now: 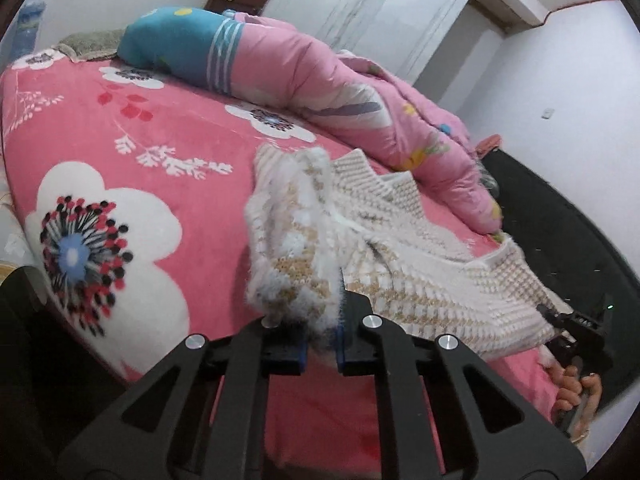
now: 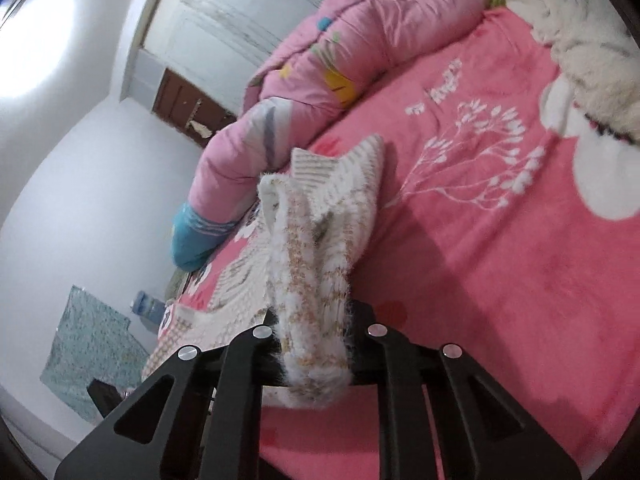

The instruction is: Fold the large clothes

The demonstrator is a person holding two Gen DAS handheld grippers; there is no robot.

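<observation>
A fuzzy cream-and-tan knitted sweater with a houndstooth pattern (image 1: 384, 248) hung stretched between 2 black hand-held grippers above a bed covered by a pink plush blanket printed with large white flowers (image 1: 120, 152). The left gripper (image 1: 322, 346) was clamped on one bunched edge of the sweater, its blue-padded jaws drawn close together with the fluffy fabric pinched between them and a fold of knit flopping up over the fingers. From there the garment ran across toward the blanket's right side, where the right gripper (image 1: 568, 322) showed as a dark shape at the sweater's far corner, with the person's hand (image 1: 576, 390) wrapped around its handle below. In the right wrist view, that right gripper (image 2: 316, 354) was likewise closed on a thick wad of the sweater (image 2: 320, 248), the knit bulging out above and below the jaws; the rest of it trailed down onto the blanket (image 2: 500, 220) toward the left. A rumpled pink quilt with a blue striped end (image 1: 312, 80) lay heaped along the bed's far edge, just beyond the sweater. A white fluffy garment (image 2: 580, 52) rested near the bed's upper right corner in the right wrist view, well apart from the sweater. A white panelled door (image 1: 392, 12) stood behind the quilt.
</observation>
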